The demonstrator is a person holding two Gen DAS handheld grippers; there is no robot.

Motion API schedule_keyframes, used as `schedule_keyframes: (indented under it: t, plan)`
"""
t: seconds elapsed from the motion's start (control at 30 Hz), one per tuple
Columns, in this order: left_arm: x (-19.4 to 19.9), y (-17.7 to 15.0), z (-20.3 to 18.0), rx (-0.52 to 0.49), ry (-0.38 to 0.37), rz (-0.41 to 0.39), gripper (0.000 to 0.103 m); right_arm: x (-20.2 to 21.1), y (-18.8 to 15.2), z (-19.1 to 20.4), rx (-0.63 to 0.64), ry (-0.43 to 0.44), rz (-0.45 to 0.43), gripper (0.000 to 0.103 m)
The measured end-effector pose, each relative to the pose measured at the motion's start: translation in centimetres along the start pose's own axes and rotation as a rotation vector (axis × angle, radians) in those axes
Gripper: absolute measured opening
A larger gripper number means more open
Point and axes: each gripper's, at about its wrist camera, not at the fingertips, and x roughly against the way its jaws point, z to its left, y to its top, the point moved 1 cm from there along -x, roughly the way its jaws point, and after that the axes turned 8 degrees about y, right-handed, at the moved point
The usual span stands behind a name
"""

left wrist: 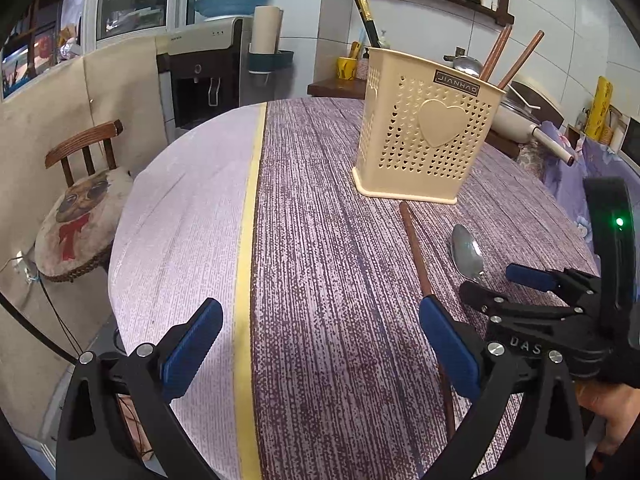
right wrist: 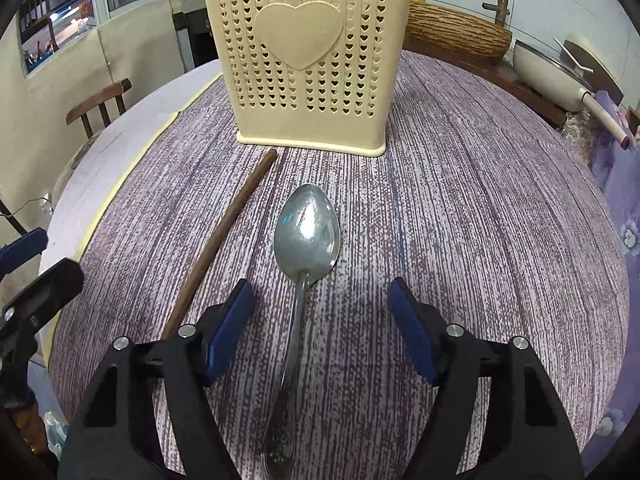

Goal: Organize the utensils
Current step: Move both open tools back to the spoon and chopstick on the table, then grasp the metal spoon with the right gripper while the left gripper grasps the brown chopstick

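Both jaws of the right gripper stand apart with the handle of the spoon lying between them, neither blue pad touching it, so nothing is gripped yet. On the left gripper the jaws are spread wide and empty over the tablecloth, its right pad near the lower part of the loose chopstick. That chopstick lies flat, one end just in front of the cream utensil holder, and the spoon rests just beside it, bowl toward the holder, handle toward the right gripper. In the left wrist view, 2 brown chopsticks already stand upright in the holder and a rounded metal piece shows behind its rim, though what it is cannot be told. Judging from this, the job looks partly done: at least 2 pieces are stowed, while 2 pieces, the spoon and the chopstick, remain on the table, with the spoon apparently next.
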Motion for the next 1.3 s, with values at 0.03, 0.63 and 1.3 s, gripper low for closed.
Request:
schedule_keyframes:
  t: [0.03, 0.63, 1.3]
  plan:
    - [0.0, 0.1, 0.0, 0.002, -0.003, 0.001, 0.097, -0.2, 0.2, 0.1, 0.000, -0.002, 0.003, 0.070]
    - [-1.7, 0.9, -0.8, -0.028, 0.000, 0.066, 0.097, -1.8, 3.1, -0.1, -0.037, -0.002, 0.010, 0.038]
    - [-5.9, 3.1, -9.0, -0.200, -0.030, 0.128, 0.050, 2.9, 1.0, -6.0, -0.139, -0.017, -0.071, 0.038]
